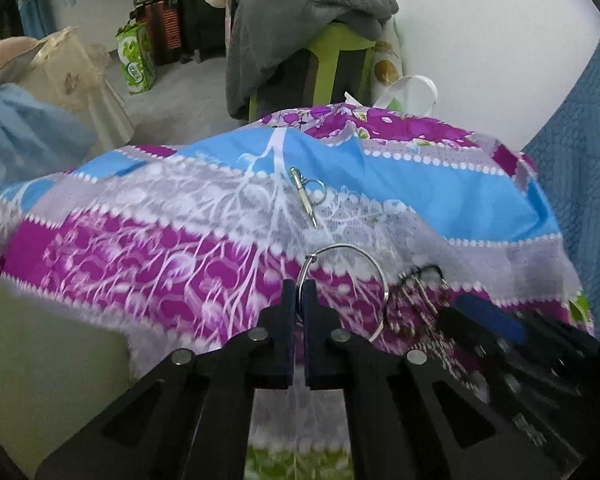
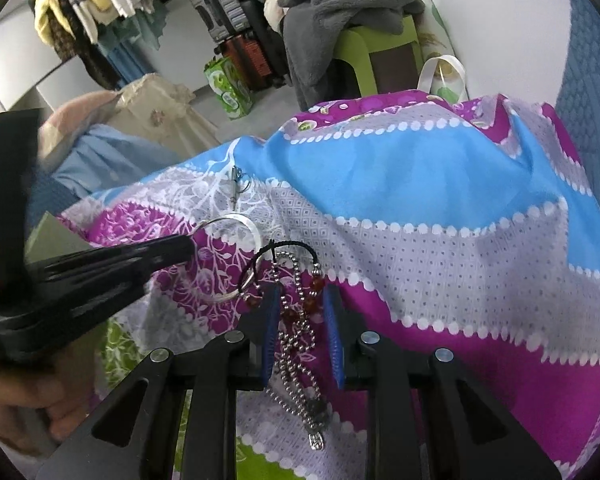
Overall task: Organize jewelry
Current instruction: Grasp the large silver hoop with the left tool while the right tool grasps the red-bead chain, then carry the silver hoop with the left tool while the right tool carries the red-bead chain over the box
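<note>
My left gripper [image 1: 299, 292] is shut on a large silver ring [image 1: 350, 250] and holds it above the patterned cloth [image 1: 160, 240]. The ring also shows in the right wrist view [image 2: 240, 226], held by the left gripper [image 2: 190, 246]. A beaded chain ornament with a black cord and red beads [image 2: 296, 320] hangs from the ring. It dangles between the blue pads [image 2: 332, 344] of my right gripper [image 2: 300, 300], which is open around it. In the left wrist view the ornament [image 1: 416, 300] hangs at the ring's right side, next to the right gripper [image 1: 488, 316].
A small silver pin tool with a little ring [image 1: 304, 196] lies on the cloth farther ahead; it also shows in the right wrist view [image 2: 236, 186]. A green stool draped with grey cloth [image 1: 312, 32] stands behind. A blue quilt [image 1: 580, 160] is at the right.
</note>
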A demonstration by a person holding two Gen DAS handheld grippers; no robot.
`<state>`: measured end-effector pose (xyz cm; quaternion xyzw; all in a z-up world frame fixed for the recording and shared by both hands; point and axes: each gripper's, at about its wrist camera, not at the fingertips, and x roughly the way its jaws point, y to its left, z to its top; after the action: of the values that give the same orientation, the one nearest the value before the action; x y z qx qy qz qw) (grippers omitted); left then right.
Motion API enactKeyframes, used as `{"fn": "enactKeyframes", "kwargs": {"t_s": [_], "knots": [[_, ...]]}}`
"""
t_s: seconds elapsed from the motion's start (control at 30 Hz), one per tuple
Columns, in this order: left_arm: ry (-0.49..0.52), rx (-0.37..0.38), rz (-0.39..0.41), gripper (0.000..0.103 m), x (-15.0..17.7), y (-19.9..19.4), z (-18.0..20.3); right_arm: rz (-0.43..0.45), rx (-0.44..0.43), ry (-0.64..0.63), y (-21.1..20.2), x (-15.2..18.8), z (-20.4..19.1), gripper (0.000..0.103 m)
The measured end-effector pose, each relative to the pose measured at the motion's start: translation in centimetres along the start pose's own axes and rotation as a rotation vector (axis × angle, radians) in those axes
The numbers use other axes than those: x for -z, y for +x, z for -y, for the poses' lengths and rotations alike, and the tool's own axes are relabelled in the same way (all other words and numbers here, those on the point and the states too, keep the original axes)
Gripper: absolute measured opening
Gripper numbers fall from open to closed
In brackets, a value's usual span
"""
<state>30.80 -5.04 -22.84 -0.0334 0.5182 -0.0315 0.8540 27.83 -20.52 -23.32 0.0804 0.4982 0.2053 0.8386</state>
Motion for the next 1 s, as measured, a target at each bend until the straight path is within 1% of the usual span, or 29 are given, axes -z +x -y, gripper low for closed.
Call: {"fn": "enactKeyframes", "kwargs": {"t_s": [0.13, 0.2, 0.27, 0.3, 0.33, 0.37, 0.4, 0.47, 0.53, 0.6, 0.8, 0.93, 1.0], "knots": [[-0.001, -0.001, 0.015, 0.002, 1.3, -1.7, -0.5, -0.016, 0.022, -0.056, 1.0, -0.2, -0.8, 0.02], [-0.018, 0.011, 0.022, 0.002, 1.9, -2.6, -0.9, -0.02, 0.036, -0.084, 1.4, -0.1, -1.2, 0.02], [-0.032, 0.026, 0.024, 0.002, 2.4, -3.4, -1.2, -0.016, 0.07, -0.127, 1.6, 0.0, -1.9, 0.017], [-0.033, 0.033, 0.024, 0.002, 2.7, -3.8, -1.2, -0.012, 0.092, -0.149, 1.7, 0.0, -2.2, 0.012], [-0.031, 0.034, 0.025, 0.002, 3.0, -4.1, -1.2, -0.01, 0.116, -0.163, 1.9, 0.0, -2.3, 0.009], [-0.026, 0.032, 0.024, 0.002, 3.4, -4.5, -1.2, -0.012, 0.135, -0.175, 2.0, -0.1, -2.5, 0.006], [-0.022, 0.03, 0.026, 0.002, 3.7, -4.9, -1.2, -0.014, 0.15, -0.184, 2.0, -0.1, -2.5, 0.006], [-0.025, 0.032, 0.031, 0.002, 4.4, -5.6, -1.6, -0.02, 0.143, -0.16, 2.0, -0.2, -2.3, 0.006], [-0.041, 0.043, 0.036, 0.002, 4.8, -6.1, -1.9, -0.027, 0.115, -0.113, 1.7, -0.2, -1.8, 0.006], [-0.052, 0.054, 0.038, 0.002, 5.3, -6.7, -2.2, -0.014, 0.092, -0.084, 0.9, -0.4, -1.4, 0.006], [-0.061, 0.078, 0.068, 0.002, 6.4, -9.0, -2.8, 0.03, 0.065, -0.085, -1.9, 0.0, -2.4, 0.006], [-0.053, 0.082, 0.075, 0.002, 7.1, -10.0, -3.2, 0.034, 0.048, -0.08, -3.6, 0.7, -3.5, 0.006], [-0.047, 0.089, 0.075, 0.002, 7.4, -10.4, -3.3, 0.031, 0.062, -0.092, -4.6, 1.5, -4.2, 0.006]]}}
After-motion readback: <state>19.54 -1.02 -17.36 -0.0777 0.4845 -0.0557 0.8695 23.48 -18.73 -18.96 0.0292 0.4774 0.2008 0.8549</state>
